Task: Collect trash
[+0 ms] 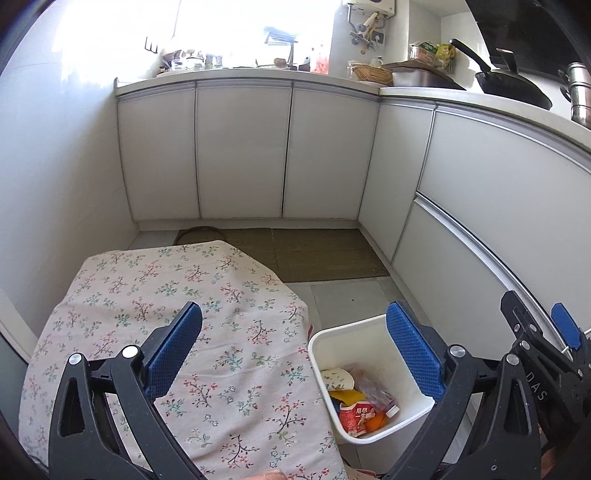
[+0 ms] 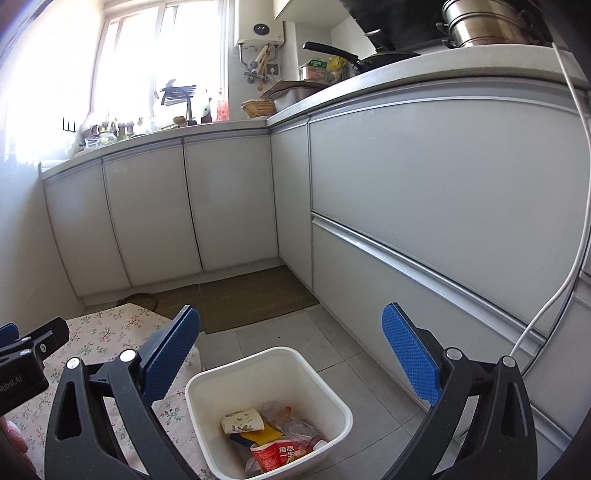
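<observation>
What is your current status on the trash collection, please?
Left gripper open, empty. Right gripper open, empty. White bin on floor holds trash. Nothing in the way.

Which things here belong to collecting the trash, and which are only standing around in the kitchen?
Belong to the job:
- white bin
- trash inside it: red carton, patterned paper cup, clear plastic wrapper
- left gripper and right gripper, both open and empty

Just standing around:
- floral tablecloth
- floor mat
- black pan
- steel pot

White cabinets (image 1: 240, 147), woven floor mat (image 1: 314, 254) — black pan (image 1: 513, 88) on the counter.
</observation>
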`<state>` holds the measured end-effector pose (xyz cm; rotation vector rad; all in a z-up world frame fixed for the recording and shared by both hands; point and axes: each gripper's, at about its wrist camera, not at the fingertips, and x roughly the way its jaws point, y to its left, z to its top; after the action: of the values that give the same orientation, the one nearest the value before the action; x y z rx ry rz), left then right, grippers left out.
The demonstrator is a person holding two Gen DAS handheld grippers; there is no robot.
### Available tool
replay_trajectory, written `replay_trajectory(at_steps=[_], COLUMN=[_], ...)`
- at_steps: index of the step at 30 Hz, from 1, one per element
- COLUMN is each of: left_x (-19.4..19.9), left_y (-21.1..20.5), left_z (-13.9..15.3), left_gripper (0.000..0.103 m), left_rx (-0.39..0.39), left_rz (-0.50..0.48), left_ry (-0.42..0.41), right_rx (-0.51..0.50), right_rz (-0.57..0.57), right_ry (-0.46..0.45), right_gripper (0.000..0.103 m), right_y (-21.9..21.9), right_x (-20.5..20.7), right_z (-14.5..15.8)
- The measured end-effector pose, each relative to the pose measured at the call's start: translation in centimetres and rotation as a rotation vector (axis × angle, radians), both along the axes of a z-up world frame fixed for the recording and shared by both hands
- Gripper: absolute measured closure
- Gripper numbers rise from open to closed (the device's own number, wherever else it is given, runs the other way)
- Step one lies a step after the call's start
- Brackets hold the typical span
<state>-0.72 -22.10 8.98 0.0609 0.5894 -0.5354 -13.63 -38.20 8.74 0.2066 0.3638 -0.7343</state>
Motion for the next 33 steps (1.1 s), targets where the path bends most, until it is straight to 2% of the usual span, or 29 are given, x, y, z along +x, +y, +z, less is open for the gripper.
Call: replay_trajectory(at_steps=[15, 33], left_x=[0.3, 0.4], left_y=[2.8, 2.9], left_z=[-0.2, -0.8], left_gripper=[0.007, 0.007], left_rx=[-0.004, 0.008], left_rz=[0.06, 0.075], left_ry=[0.005, 0.022], right_rx=[-0.023, -0.023], right_rz=[0.074, 0.08], right_ry=[0.017, 0.026], right_gripper=[0.007, 0.007], right_y=[2.1, 2.0], right_x=[0.9, 1.0], right_z=[-0.4, -0.6])
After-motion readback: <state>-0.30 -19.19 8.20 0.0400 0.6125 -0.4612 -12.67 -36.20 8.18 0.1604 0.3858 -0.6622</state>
